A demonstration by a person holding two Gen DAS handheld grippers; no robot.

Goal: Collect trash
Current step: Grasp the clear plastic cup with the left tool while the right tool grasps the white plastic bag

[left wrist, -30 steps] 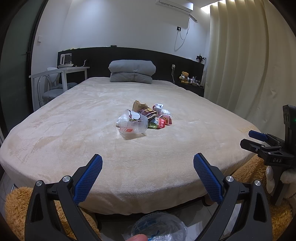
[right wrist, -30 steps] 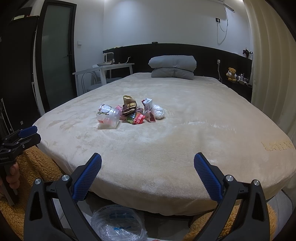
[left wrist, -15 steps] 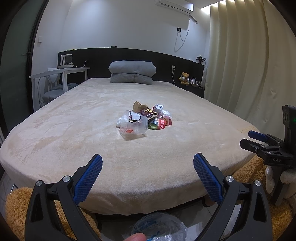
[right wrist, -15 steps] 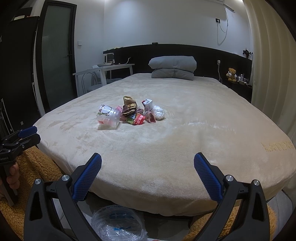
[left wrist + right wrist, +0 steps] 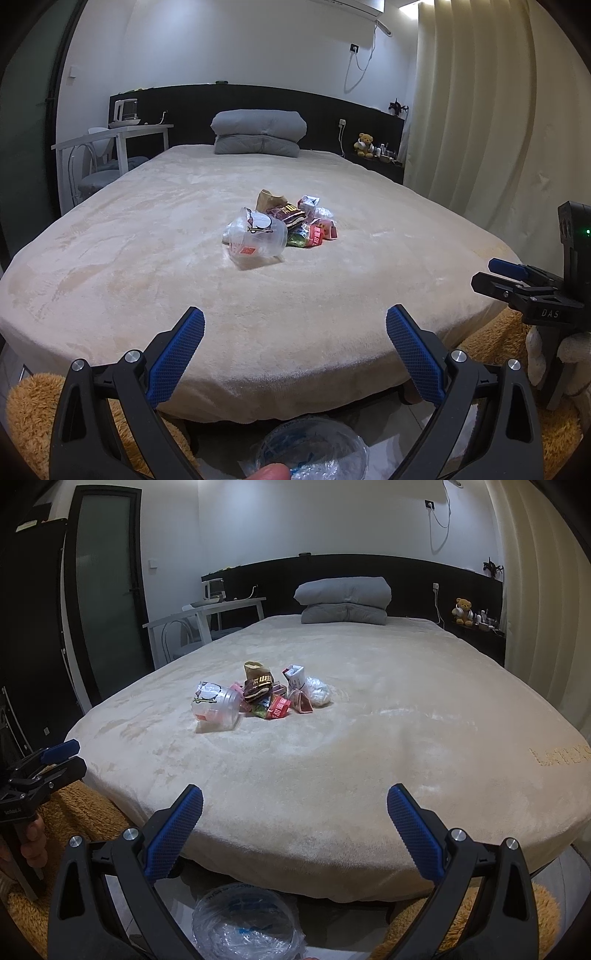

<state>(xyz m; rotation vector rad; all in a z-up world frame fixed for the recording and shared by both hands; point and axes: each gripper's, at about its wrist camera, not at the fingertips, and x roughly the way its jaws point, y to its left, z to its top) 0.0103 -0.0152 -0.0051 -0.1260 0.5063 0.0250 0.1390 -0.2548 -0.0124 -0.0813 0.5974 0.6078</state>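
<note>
Both grippers at the foot of the bed (image 5: 184,295), before any pickup. The left gripper (image 5: 295,332) and the right gripper (image 5: 295,810) each hold their blue fingers wide apart, with nothing between them.

The trash pile (image 5: 288,225) lies mid-bed, well apart from both grippers. From the left gripper it sits at about 12 o'clock, almost dead ahead; from the right gripper (image 5: 524,284) it sits at about 11 o'clock, ahead and off to the left (image 5: 258,694).

The nearest piece to the left gripper is a clear cup (image 5: 258,238), tipped on its side at the pile's 7 o'clock edge. In the left view its long axis runs roughly 10 to 4 o'clock, open mouth toward 4. Wrappers (image 5: 314,232) touch it on the far right side, and a white carton (image 5: 297,677) stands at the pile's 1 o'clock.

A clear bag (image 5: 243,919) lies on the floor below the grippers, beside the bed's foot.

Judgement: the left gripper looks better lined up with the cup, needing a straight forward reach; the fingers would close across the cup's short axis.
</note>
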